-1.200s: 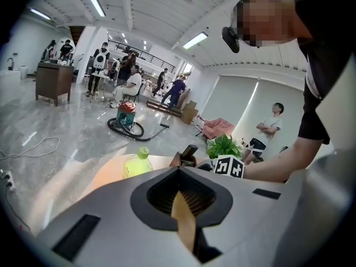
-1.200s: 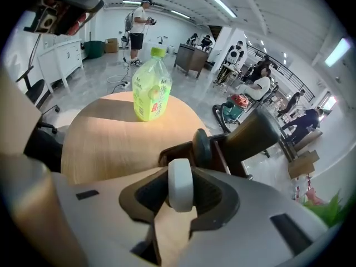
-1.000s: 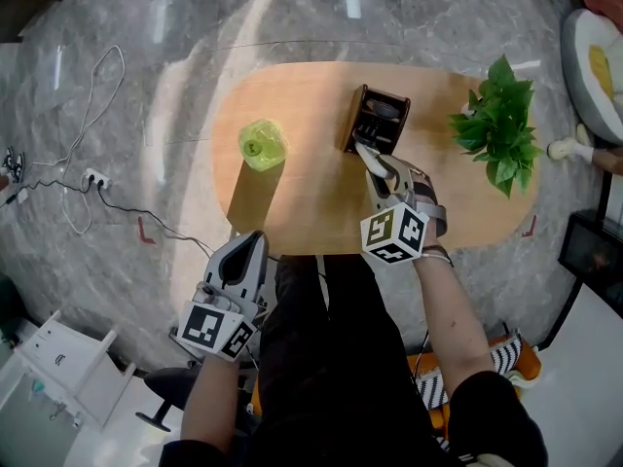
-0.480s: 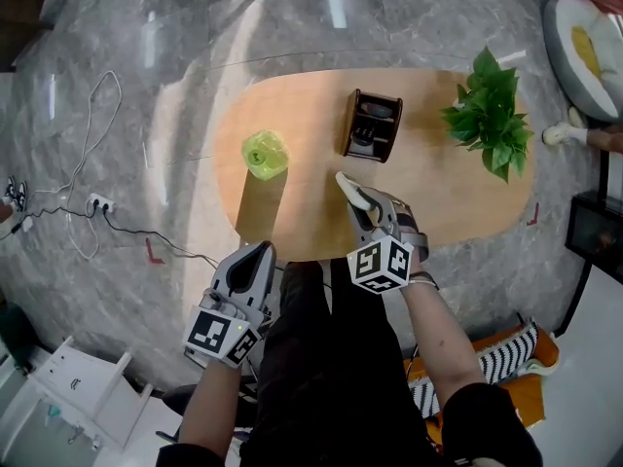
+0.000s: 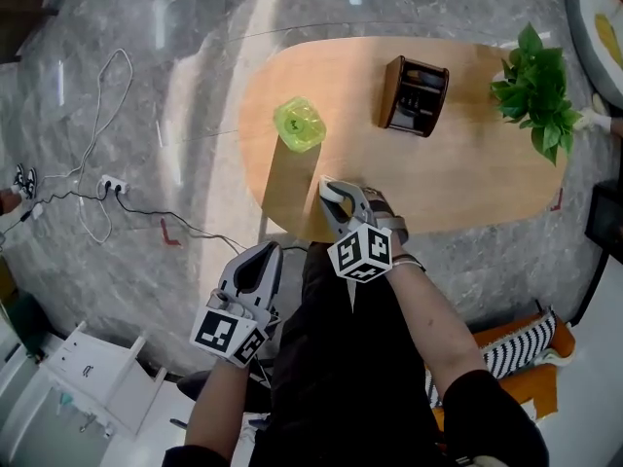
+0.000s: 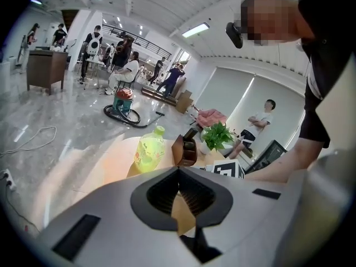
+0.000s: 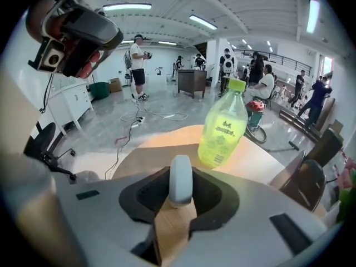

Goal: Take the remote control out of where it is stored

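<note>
- Your right gripper [image 5: 338,205] is clamped on the remote [image 7: 181,178]. It is pale and narrow, and it stands on edge between the jaws with its rounded end past the pads.
- The remote is out of the holder [image 5: 414,95]. The holder stands well apart, toward the table's far side.
- Gripper and remote sit over the near edge of the table [image 5: 467,183], nearer you than the bottle [image 5: 299,125].
- Your left gripper [image 5: 263,254] has its jaws closed together with nothing between them. It hangs just off the table's near edge, left of the right gripper and apart from the remote.
- A plant [image 5: 538,86] stands at the table's right end, beyond the holder.
</note>
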### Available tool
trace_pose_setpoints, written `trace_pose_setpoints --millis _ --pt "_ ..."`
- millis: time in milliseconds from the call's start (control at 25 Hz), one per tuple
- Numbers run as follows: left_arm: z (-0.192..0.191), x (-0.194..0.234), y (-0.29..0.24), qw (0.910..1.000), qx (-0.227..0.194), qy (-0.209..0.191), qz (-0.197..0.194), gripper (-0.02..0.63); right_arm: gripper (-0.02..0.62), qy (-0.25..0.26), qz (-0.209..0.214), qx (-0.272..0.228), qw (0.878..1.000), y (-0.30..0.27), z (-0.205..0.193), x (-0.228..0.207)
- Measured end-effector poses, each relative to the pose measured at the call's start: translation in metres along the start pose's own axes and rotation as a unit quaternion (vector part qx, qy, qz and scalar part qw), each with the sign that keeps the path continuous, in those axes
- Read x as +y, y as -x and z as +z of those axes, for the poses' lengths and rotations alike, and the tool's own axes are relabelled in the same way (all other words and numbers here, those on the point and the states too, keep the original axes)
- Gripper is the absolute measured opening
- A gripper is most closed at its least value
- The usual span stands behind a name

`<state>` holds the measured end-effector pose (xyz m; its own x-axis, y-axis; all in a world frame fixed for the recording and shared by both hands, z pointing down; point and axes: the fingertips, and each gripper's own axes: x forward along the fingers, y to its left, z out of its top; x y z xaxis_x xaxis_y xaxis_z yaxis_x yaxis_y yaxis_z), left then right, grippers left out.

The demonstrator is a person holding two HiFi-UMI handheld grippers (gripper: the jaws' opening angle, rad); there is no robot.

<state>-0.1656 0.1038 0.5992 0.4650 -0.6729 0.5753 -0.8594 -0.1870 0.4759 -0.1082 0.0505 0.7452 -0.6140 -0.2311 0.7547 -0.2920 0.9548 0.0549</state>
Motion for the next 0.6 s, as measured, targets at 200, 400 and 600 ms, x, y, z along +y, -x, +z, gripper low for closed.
trace_pose_setpoints --millis 200,400,600 --pt "-0.008 0.004 0.014 0.9999 0.0 0.01 -0.004 0.006 0.112 0.032 -0.021 0.003 0.999 0.002 -0.003 0.005" --pt "-0.026 -0.001 0.02 0.9996 0.017 0.013 -0.02 0.006 0.114 0.019 -0.063 -0.019 0.998 0.019 -0.022 -0.001" --pt "-0.038 -0.002 0.018 0.9988 0.035 0.006 -0.033 0.006 0.114 -0.037 -0.077 -0.017 0.996 0.032 -0.056 -0.007"
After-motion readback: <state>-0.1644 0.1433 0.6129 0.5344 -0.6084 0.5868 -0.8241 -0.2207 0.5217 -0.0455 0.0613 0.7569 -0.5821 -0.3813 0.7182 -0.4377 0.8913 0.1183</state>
